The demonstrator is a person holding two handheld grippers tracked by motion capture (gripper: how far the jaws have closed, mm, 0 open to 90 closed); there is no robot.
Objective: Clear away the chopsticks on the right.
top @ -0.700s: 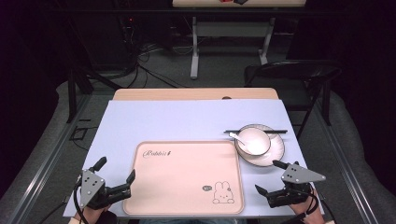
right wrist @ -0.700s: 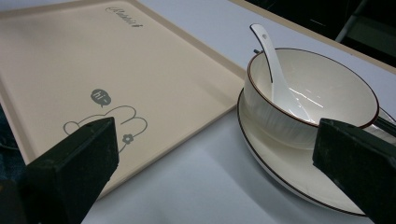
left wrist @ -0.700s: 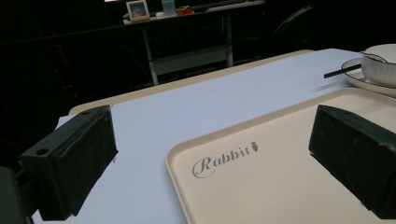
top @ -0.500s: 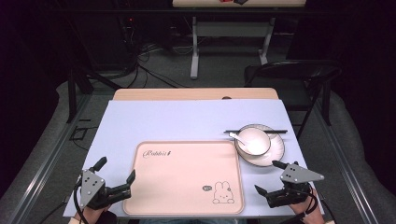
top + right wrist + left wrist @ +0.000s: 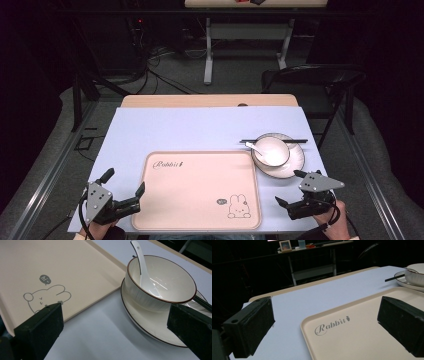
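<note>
White ceramic bowl [image 5: 160, 285] with white spoon [image 5: 141, 263] sits on its plate [image 5: 295, 167], right of pink rabbit tray [image 5: 200, 190]. Nothing moved yet. Left gripper [image 5: 122, 192] and right gripper [image 5: 290, 187] gape wide, empty, at near edge.

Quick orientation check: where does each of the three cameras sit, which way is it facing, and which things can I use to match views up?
High view: above the person's side, facing forward and down on the table; left tongs and right tongs at the bottom.
Left gripper view: rides the left tongs, open, facing the tray.
Right gripper view: rides the right tongs, open, facing the bowl, spoon and plate.
Shared: tray, bowl and plate.
</note>
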